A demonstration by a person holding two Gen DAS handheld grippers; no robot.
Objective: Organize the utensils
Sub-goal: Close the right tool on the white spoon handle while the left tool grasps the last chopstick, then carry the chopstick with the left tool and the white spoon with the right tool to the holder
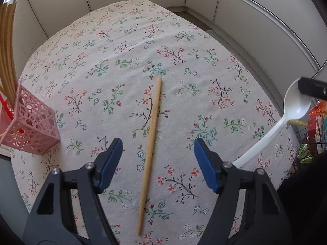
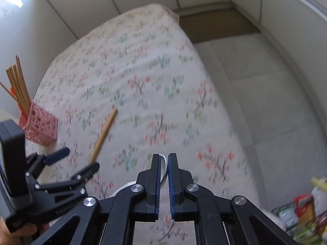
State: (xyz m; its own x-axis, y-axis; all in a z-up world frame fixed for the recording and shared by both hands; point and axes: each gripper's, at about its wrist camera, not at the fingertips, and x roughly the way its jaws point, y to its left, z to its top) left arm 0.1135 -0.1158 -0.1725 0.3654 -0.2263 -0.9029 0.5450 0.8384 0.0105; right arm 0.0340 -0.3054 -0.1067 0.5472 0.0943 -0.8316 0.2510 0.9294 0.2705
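A single wooden chopstick (image 1: pixel 151 147) (image 2: pixel 104 134) lies on the flowered tablecloth. My left gripper (image 1: pixel 157 143) (image 2: pixel 80 158) hangs over it, open, one blue pad on each side and neither touching it. My right gripper (image 2: pixel 164 155) is shut on a white plastic spoon (image 1: pixel 296 104) (image 2: pixel 162 163), held off the table by the edge of its bowl, with the handle running back towards the left gripper. The right gripper's black tip (image 1: pixel 310 88) shows at the spoon's bowl. A pink lattice holder (image 1: pixel 34 126) (image 2: pixel 40 126) at the left holds several chopsticks (image 1: pixel 7 61) (image 2: pixel 18 87) and something red.
The tablecloth (image 1: pixel 122 40) covers the whole table. White cabinet fronts (image 1: pixel 255 20) close in the far and right sides. Pale floor (image 2: pixel 265 102) lies beyond the table's right edge. A wire basket with coloured packets (image 1: pixel 314 126) (image 2: pixel 302 214) stands at the near right.
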